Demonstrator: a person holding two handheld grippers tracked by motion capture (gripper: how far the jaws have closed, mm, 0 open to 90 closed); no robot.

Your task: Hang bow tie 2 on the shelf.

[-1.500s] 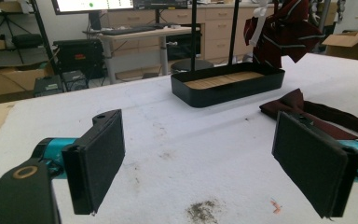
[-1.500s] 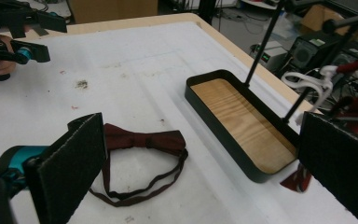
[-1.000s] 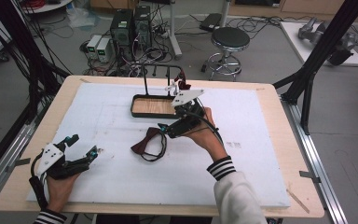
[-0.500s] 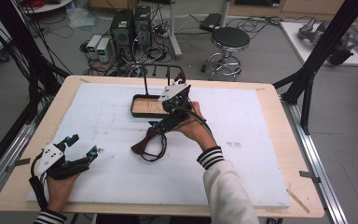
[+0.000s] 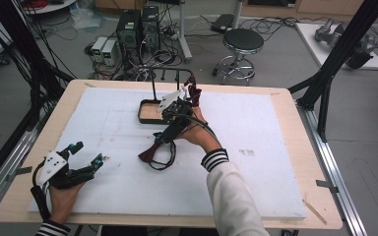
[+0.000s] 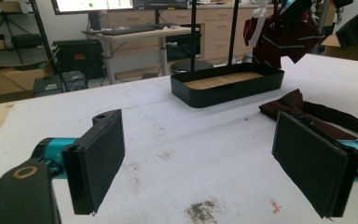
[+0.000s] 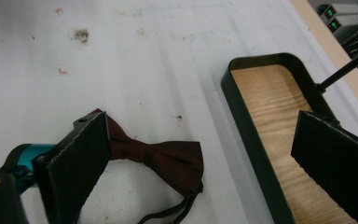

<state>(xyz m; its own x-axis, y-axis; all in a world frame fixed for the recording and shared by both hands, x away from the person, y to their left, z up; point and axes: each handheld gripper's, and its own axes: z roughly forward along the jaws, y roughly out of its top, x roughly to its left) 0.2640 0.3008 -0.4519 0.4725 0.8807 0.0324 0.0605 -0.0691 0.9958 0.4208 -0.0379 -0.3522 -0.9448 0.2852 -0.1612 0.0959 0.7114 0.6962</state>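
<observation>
A dark red bow tie (image 7: 161,156) lies flat beside the black tray (image 7: 242,116).

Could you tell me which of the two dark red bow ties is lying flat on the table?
The plain bow tie on the white table cover near the right gripper; the striped bow tie hangs from the black stand over the tray.

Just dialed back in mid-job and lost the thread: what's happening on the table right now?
A person works with two handheld grippers. The right gripper, jaws open and empty, hovers between the maroon bow tie lying on the white mat and the black wooden-bottomed tray. Another dark red striped tie hangs on the tray's rack. The left gripper rests open, off to the side.
</observation>
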